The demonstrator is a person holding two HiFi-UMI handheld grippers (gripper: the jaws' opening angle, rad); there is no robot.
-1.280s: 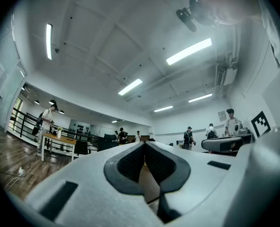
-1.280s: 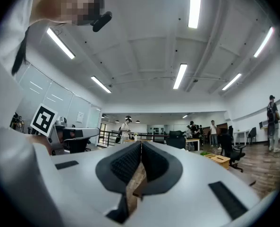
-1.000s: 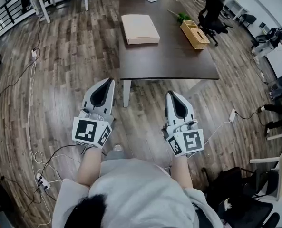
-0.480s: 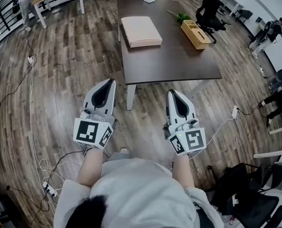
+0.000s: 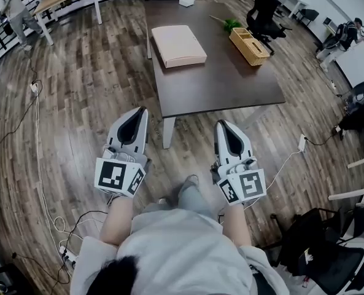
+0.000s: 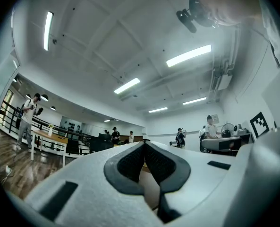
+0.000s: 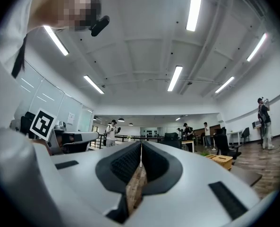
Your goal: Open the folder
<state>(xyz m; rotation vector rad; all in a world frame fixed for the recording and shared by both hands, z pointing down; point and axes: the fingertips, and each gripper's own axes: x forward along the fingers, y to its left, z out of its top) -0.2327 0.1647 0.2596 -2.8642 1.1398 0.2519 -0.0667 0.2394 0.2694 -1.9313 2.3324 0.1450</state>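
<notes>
Wood-plank floor (image 5: 77, 103) fills most of the head view, with cables trailing along its left side. On it stands a dark brown table (image 5: 224, 82), its near edge just beyond the gripper tips. Over the last second this edge has slid closer in the view, and a knee now shows low in the frame between the two arms. I read this as the person stepping toward the table, so the approach is under way and no work on the folder has begun.

The beige folder (image 5: 178, 45) lies flat and shut on the far left part of the tabletop, well apart from both tools. A woven basket (image 5: 250, 45) sits at the far right of the table, apart from the folder.

The left gripper (image 5: 142, 110) and the right gripper (image 5: 222, 123) are held side by side, near the body, pointing toward the table. They have kept this pose while the table drew nearer. Each gripper view shows its dark pads pressed together at the tips with nothing pinched between them. Only floor shows through the slit behind the right pair.

By my judgement the folder is still out of reach. More closing-in is needed, and the jaws must part before either can catch the cover's edge.
</notes>
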